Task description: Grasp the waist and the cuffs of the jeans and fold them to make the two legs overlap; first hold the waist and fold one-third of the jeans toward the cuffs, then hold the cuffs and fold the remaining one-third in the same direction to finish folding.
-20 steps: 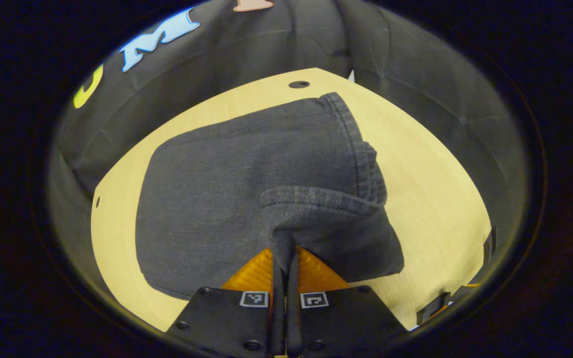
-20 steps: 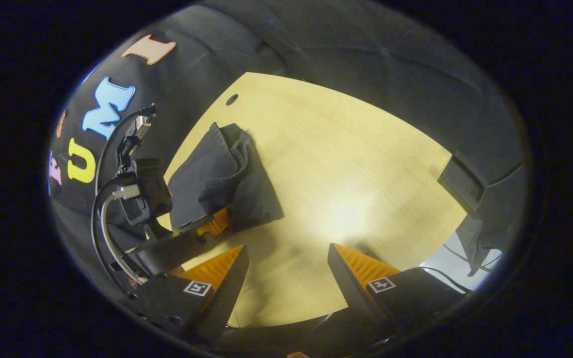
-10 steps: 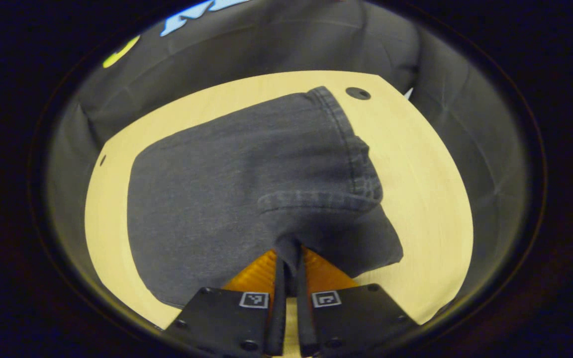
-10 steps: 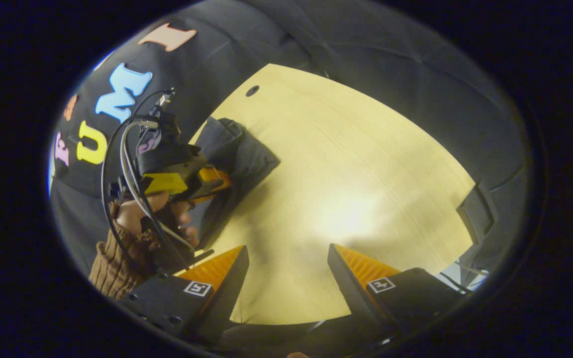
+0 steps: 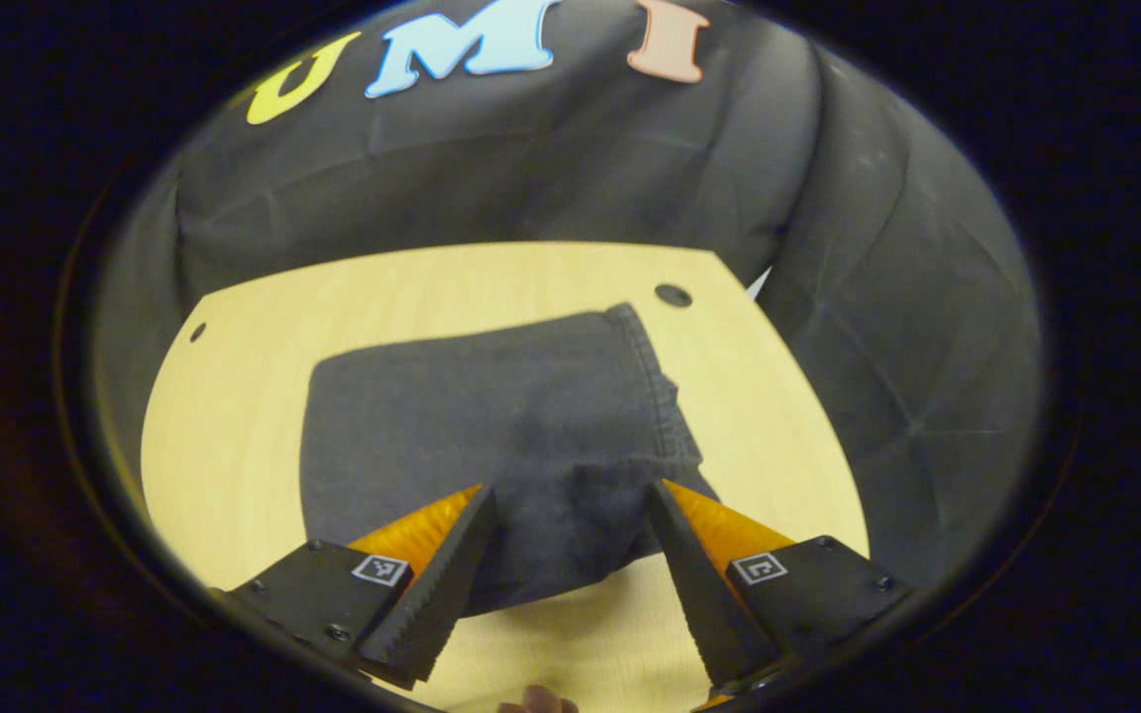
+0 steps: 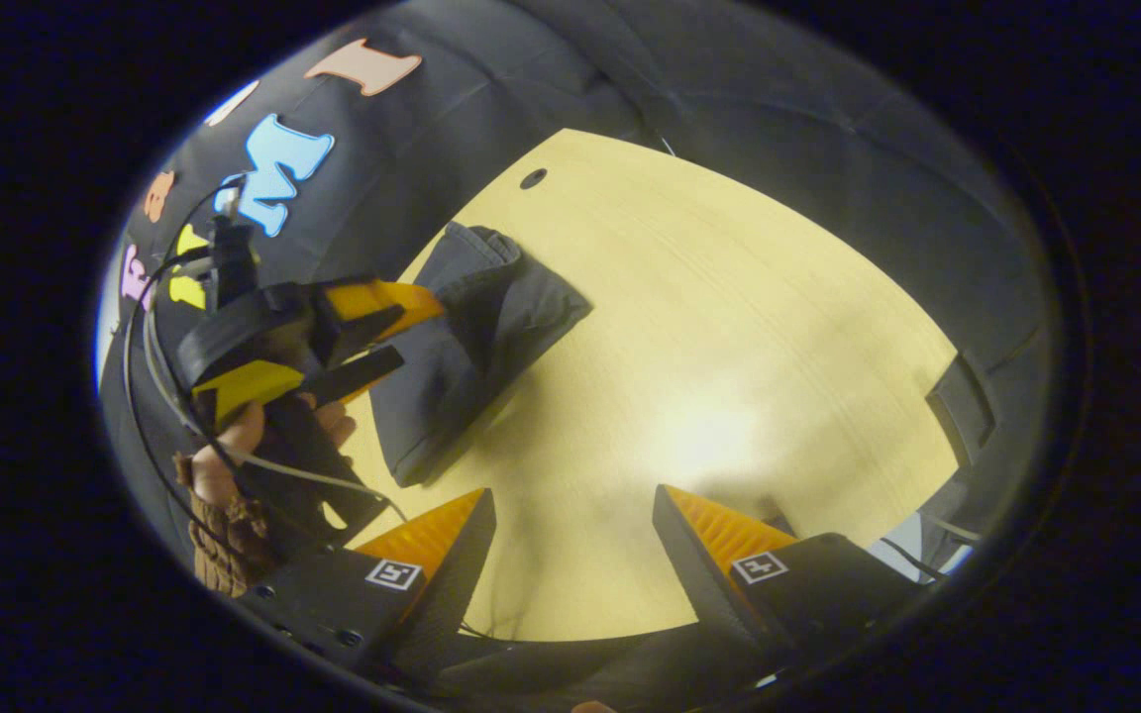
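Observation:
The dark grey jeans (image 5: 491, 436) lie folded into a flat, compact stack on the light wooden table (image 5: 234, 396), hemmed cuffs (image 5: 665, 416) along the stack's right side. My left gripper (image 5: 570, 555) hovers open just above the near edge of the stack, holding nothing. In the right gripper view the same folded jeans (image 6: 481, 337) sit at the table's far left, with the left gripper (image 6: 392, 327) and the hand (image 6: 234, 446) holding it beside them. My right gripper (image 6: 570, 555) stands open over bare table, well apart from the jeans.
The table (image 6: 729, 327) has small round holes (image 5: 673, 294) near its far corners. Black cloth walls close in around it. A dark flap (image 6: 957, 406) hangs at the table's right edge in the right gripper view. Cables (image 6: 263, 465) trail from the left gripper.
My left gripper was shut on the cuffs; it has opened, let them drop onto the stack, and pulled back and up. The right gripper stayed open and barely moved.

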`<state>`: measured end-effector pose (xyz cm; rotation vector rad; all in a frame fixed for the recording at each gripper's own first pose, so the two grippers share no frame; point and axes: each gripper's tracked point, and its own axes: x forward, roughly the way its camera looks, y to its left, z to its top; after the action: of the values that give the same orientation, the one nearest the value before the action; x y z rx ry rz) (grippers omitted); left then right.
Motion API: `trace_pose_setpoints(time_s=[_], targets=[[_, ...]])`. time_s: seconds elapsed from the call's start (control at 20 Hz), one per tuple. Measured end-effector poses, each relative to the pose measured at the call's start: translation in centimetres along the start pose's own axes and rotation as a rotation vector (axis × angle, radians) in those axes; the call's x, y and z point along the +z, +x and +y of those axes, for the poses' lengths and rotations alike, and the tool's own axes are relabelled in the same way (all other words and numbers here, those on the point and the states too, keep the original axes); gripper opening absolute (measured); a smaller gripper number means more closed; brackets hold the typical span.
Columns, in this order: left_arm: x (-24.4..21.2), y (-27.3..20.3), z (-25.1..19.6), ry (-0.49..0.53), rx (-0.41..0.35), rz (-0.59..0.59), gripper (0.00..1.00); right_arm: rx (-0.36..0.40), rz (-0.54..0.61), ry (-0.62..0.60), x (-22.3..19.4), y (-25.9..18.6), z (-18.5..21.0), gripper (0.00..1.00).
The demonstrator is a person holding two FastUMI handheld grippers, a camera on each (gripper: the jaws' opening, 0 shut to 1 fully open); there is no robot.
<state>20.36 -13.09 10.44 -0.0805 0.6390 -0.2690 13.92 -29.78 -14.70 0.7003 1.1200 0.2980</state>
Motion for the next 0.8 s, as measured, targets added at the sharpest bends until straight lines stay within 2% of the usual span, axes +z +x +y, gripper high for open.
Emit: trace_pose_setpoints(time_s=[0.1,0.25,0.45,0.6,0.75,0.8], targets=[[2.2,-4.0,1.0,0.029,-0.019,-0.119,1.0,-0.019,-0.057,-0.041,0.0,-1.2,0.7,0.97],[3.3,-10.1,1.1,0.074,-0.064,-0.262,1.0,-0.09,-0.159,-0.137,0.9,-3.6,0.7,0.97],[4.9,-15.4,-0.1,0.027,-0.145,-0.459,1.0,-0.116,-0.273,-0.245,4.3,-7.5,2.6,0.97],[5.1,-15.7,-0.3,0.05,-0.139,-0.475,0.99,-0.129,-0.372,-0.325,8.4,-9.1,3.2,0.97],[5.3,-17.1,-0.3,0.018,-0.06,-0.55,0.99,-0.243,-0.495,-0.486,13.7,-10.9,1.2,0.97],[5.5,-17.7,-0.4,-0.004,-0.043,-0.57,0.99,-0.257,-0.58,-0.527,16.2,-12.5,1.4,0.97]])
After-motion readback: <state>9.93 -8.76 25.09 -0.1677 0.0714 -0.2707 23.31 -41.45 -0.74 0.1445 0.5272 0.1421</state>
